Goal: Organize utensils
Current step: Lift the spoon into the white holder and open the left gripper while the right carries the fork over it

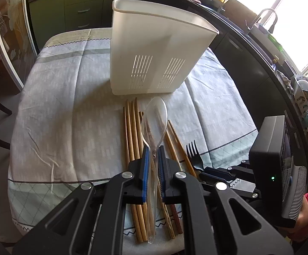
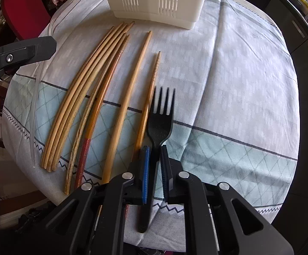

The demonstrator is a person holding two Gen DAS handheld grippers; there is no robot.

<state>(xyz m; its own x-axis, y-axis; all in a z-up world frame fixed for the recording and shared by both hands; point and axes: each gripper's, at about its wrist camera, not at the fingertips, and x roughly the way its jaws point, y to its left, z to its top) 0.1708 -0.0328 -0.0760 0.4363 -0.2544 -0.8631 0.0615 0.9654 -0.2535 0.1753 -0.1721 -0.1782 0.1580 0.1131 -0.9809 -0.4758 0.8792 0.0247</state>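
We lose the white utensil holder (image 2: 156,0) above its slotted wall at the right wrist view's top edge. The chopsticks' (image 1: 132,131) near ends run under the left gripper (image 1: 153,170). The fork's (image 2: 161,119) handle is partly covered between the jaws.

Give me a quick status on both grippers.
Left gripper shut on clear spoon. Right gripper shut on black fork. White caddy ahead, unobstructed.
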